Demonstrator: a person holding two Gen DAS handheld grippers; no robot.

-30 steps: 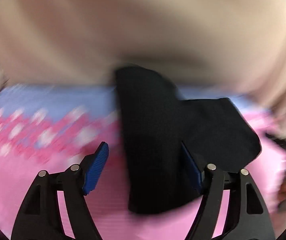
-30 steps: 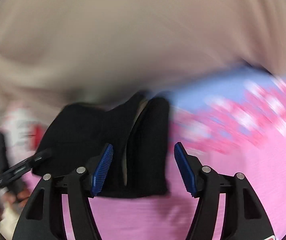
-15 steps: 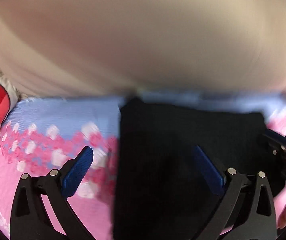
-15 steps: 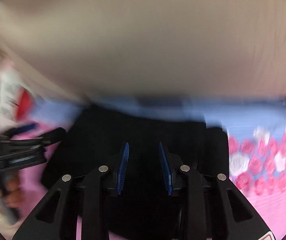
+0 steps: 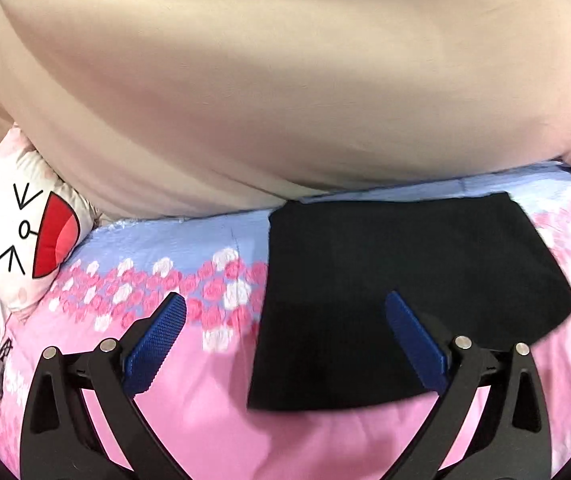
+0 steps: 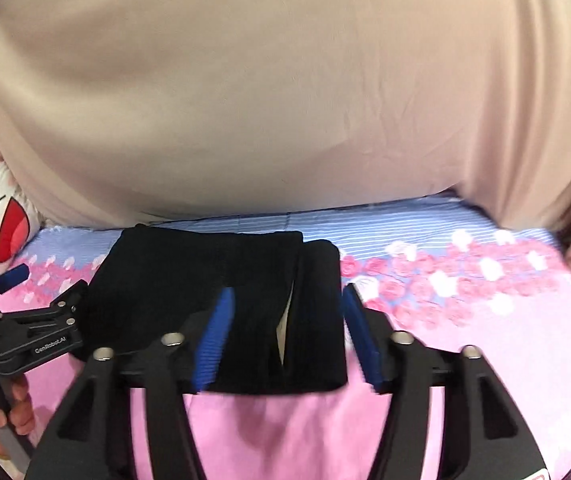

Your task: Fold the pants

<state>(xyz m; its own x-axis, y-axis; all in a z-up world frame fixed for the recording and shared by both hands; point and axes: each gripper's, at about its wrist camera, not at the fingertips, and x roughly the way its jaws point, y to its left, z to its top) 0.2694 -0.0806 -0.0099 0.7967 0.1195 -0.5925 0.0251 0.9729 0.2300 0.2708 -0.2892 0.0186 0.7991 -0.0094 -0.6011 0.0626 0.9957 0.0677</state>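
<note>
Left gripper [image 5: 285, 320]: jaws spread as wide as they go, nothing between the pads, hanging above the near left part of the black pants [image 5: 405, 300]; opened out within the last second. Right blue pad [image 5: 413, 336] over black cloth but not pressing it, left pad over the bare bedspread [image 5: 205, 420].

Right gripper [image 6: 285, 332]: jaws partway apart and empty, just been opening again after a brief narrowing. Framed between its pads, the near right portion of the pants [image 6: 245, 300], with no pinch on the cloth.

Pants: lying flat as a compact dark rectangle on the pink, rose-printed bedspread, far edge close to the beige wall of fabric [image 5: 285, 80] at the back. Layers stacked; on the right side a narrow slit between two folded edges, a sliver of pale lining showing.

Judged progress: folding looks essentially done, bundle released by both tools. Possibly left: squaring up the slightly gaping right edge, or one more fold across.

Further left, at the bed's edge: a white cushion [image 5: 25, 232] with a cartoon face, well apart from the pants.
</note>
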